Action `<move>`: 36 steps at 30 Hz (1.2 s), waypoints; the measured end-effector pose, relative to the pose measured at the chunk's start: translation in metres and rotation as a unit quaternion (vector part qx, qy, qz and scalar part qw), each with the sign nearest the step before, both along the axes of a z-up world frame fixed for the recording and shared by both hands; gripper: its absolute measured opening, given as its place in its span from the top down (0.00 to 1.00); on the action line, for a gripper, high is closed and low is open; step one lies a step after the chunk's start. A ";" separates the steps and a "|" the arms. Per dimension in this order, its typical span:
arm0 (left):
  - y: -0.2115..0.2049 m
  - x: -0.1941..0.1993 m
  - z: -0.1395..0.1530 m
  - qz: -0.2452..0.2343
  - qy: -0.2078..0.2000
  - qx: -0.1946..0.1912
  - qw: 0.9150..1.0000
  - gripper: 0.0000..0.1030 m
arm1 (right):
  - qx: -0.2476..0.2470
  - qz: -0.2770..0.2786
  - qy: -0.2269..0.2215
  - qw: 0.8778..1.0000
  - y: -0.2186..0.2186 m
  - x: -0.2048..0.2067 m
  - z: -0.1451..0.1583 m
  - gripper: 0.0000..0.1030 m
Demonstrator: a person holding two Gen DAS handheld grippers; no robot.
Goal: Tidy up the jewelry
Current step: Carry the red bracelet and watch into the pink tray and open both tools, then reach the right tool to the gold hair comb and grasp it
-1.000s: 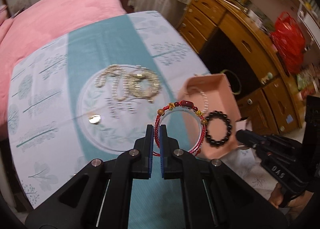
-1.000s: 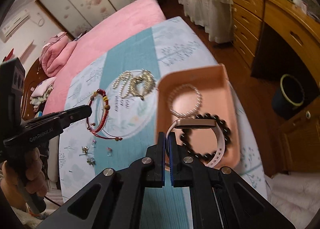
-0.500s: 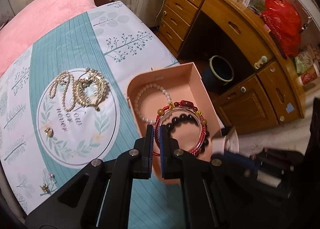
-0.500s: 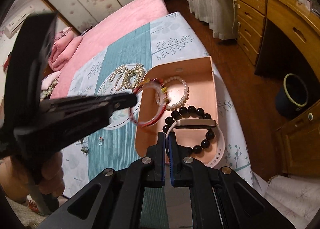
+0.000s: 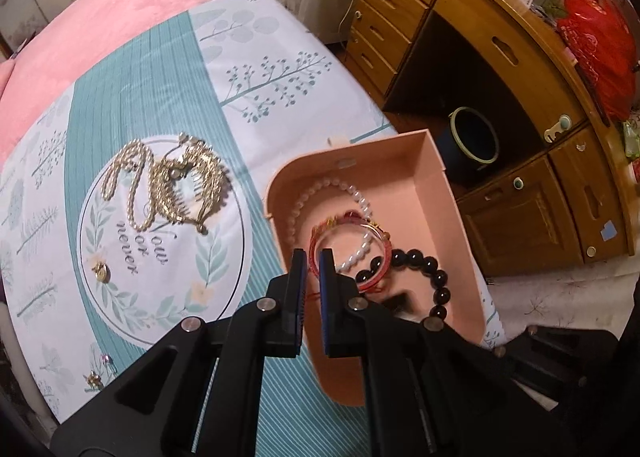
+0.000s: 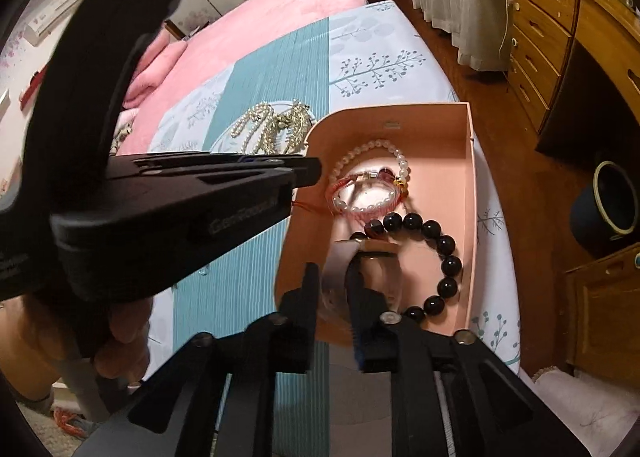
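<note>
A pink box (image 5: 434, 185) (image 6: 468, 161) sits on the patterned cloth. It holds a white pearl bracelet (image 5: 304, 201) (image 6: 362, 151), a red cord bracelet (image 5: 378, 263) (image 6: 344, 187) and a black bead bracelet (image 5: 438, 273) (image 6: 446, 249). My left gripper (image 5: 311, 261) (image 6: 316, 169) is open at the box's near left edge, the red bracelet lying just past its tips. My right gripper (image 6: 334, 277) is open over the box's near end, with a pale watch-style band (image 6: 334, 271) between its fingers. Pearl and gold necklaces (image 5: 168, 181) (image 6: 276, 125) lie on the cloth's round print.
Small gold and silver pieces (image 5: 100, 271) lie on the cloth to the left, more near its front edge (image 5: 94, 379). A pink bed (image 5: 92, 33) lies behind. A wooden desk with drawers (image 5: 512, 69) and a dark bin (image 5: 472, 141) stand to the right.
Both grippers have opened. The red bracelet dropped from the left gripper into the box. The band has come free in the right gripper, which moved lower over the box.
</note>
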State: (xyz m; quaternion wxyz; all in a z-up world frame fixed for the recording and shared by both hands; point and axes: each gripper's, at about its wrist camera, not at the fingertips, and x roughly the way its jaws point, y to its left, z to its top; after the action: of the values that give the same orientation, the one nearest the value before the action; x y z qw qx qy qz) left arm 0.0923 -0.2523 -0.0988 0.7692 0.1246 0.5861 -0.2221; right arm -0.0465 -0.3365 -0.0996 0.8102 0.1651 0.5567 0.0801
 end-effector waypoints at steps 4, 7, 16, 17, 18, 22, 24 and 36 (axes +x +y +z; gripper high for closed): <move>0.011 -0.004 0.000 0.011 0.011 -0.009 1.000 0.96 | -0.001 0.000 -0.001 1.000 -0.002 0.005 0.000 0.67; 0.019 -0.008 0.002 0.017 0.018 -0.014 1.000 0.94 | -0.002 0.002 -0.003 1.000 0.000 0.008 0.002 0.66; 0.054 -0.017 0.019 0.044 0.005 -0.024 0.999 0.54 | -0.007 0.011 -0.002 1.000 0.013 0.009 0.005 0.66; 0.058 -0.017 0.020 0.046 0.005 -0.024 0.999 0.54 | -0.007 0.013 -0.002 1.000 0.015 0.008 0.005 0.66; 0.062 -0.018 0.021 0.047 0.004 -0.024 0.999 0.54 | -0.007 0.015 -0.002 1.000 0.018 0.009 0.005 0.66; 0.080 -0.019 0.024 0.057 0.005 -0.022 0.998 0.54 | -0.009 0.022 -0.001 1.000 0.030 0.010 0.004 0.66; 0.089 -0.019 0.025 0.061 0.006 -0.021 0.998 0.54 | -0.010 0.025 -0.001 1.000 0.036 0.013 0.004 0.66; 0.148 -0.010 0.025 0.103 0.006 -0.016 0.995 0.54 | -0.011 0.036 -0.002 0.999 0.076 0.030 0.004 0.66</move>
State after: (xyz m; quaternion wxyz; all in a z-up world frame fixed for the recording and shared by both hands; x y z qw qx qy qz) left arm 0.0821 -0.1041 -0.0735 0.7861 0.0500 0.5970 -0.1522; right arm -0.0167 -0.2606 -0.0953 0.8096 0.1361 0.5615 0.1036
